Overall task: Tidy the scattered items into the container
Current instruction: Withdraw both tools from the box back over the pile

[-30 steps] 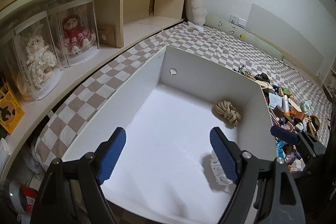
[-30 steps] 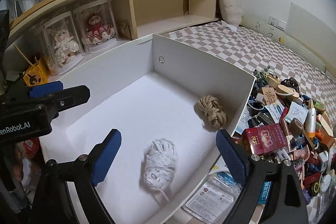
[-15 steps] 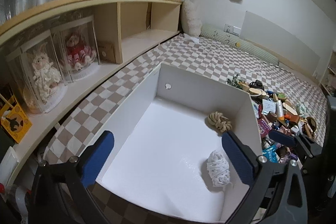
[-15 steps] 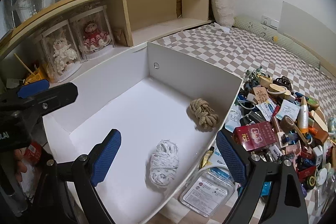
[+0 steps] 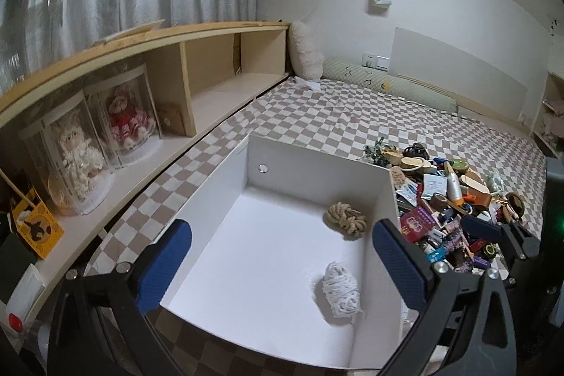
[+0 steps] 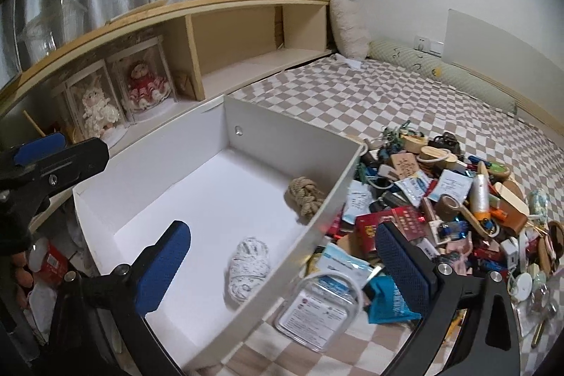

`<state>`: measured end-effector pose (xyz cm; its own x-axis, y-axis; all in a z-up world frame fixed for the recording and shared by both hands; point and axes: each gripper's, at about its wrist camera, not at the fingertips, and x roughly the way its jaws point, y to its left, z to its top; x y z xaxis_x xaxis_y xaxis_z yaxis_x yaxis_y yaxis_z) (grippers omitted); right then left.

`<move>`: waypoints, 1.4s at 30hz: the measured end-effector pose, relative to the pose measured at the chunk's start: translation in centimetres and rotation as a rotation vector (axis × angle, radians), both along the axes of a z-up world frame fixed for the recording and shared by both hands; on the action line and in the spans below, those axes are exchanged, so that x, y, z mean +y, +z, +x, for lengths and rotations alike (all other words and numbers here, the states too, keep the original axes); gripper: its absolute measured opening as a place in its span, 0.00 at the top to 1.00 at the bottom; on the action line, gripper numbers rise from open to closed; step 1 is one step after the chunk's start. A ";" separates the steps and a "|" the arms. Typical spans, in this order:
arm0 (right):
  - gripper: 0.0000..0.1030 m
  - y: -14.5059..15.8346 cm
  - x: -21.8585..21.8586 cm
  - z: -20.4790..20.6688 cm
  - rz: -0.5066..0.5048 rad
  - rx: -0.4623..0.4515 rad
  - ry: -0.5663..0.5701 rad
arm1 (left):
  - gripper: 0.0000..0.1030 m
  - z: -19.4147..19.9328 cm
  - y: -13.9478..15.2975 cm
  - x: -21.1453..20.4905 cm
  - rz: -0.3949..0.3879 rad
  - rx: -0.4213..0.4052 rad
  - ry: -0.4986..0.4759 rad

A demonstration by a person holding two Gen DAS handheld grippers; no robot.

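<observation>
**Two items in the box, a heap beside it**

The left gripper (image 5: 282,266) hung over the near end of the white container (image 5: 225,185), its blue-padded fingers (image 5: 164,265) spread wide with nothing between them. On the container's floor lay a tan rope knot (image 5: 346,221) toward the far right corner and a ball of white string (image 5: 341,288) nearer the camera, the two apart from each other, both close to the right wall. The right gripper (image 6: 282,266) was held above that same right wall, fingers likewise spread and empty, one pad (image 6: 163,266) over the container's interior and the other over the heap. A pile of scattered items (image 6: 440,210) pressed up against the outside of the wall on a checkered bedspread (image 6: 370,101); among them were a clear plastic case (image 6: 317,309) at the near edge, a red packet (image 6: 398,222) and a white bottle (image 6: 480,192) (many of the smaller pieces were too jumbled to identify). Behind the container, a wooden shelf (image 5: 211,66) held two dolls in clear cases (image 5: 105,125).
</observation>
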<state>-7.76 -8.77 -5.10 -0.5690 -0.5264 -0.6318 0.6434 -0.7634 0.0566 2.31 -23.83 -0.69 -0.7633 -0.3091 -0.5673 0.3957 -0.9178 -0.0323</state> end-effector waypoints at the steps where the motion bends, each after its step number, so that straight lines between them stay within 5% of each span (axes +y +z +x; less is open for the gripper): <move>1: 0.00 0.2 0.5 0.0 -0.005 0.002 -0.008 | 0.00 -0.1 0.2 0.4 0.000 0.003 -0.005; 17: 0.00 3.0 12.9 -1.6 -0.067 0.055 -0.188 | 0.00 -3.6 1.8 9.8 -0.006 0.059 -0.132; 42: 0.00 0.6 31.8 -5.5 -0.098 0.018 -0.516 | 0.00 -11.0 -1.1 22.2 0.046 0.061 -0.331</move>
<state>-13.29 23.04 -4.50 -0.7802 -0.2313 -0.5812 0.1869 -0.9729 0.1362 -8.67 -1.66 -1.77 -0.8509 -0.0145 -0.5252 0.0728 -0.9932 -0.0906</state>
